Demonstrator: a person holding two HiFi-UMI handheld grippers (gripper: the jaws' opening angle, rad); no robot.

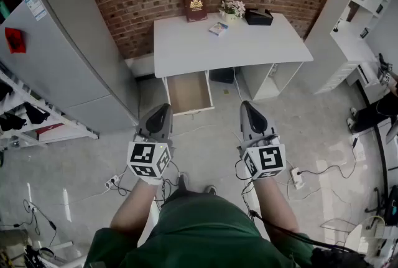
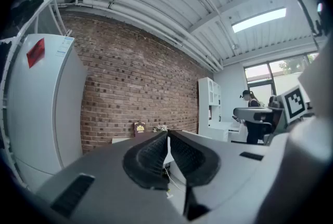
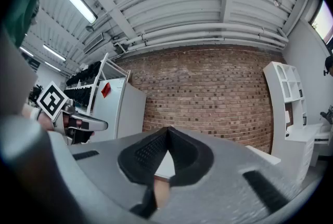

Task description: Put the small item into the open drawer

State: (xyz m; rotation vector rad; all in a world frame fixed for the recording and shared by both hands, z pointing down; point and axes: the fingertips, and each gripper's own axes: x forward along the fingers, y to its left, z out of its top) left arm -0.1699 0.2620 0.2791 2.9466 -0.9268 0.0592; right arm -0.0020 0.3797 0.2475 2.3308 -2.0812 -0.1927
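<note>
In the head view a white desk [image 1: 186, 49] stands against the brick wall, and its wooden drawer [image 1: 188, 91] is pulled open towards me. A small blue-and-white box [image 1: 218, 28] lies on the desk top near the back. My left gripper [image 1: 163, 109] and right gripper [image 1: 247, 106] are held side by side over the floor, short of the drawer, both pointing at the desk. In the left gripper view the left gripper [image 2: 167, 135] has its jaws touching with nothing between them. The right gripper [image 3: 167, 132] looks the same in its own view: shut and empty.
A brown box [image 1: 195, 7], a flower pot [image 1: 232, 9] and a black tray [image 1: 258, 17] stand at the desk's back edge. A grey cabinet [image 1: 68, 55] is at the left and white shelving [image 1: 357, 30] at the right. Cables and a power strip [image 1: 297, 177] lie on the floor.
</note>
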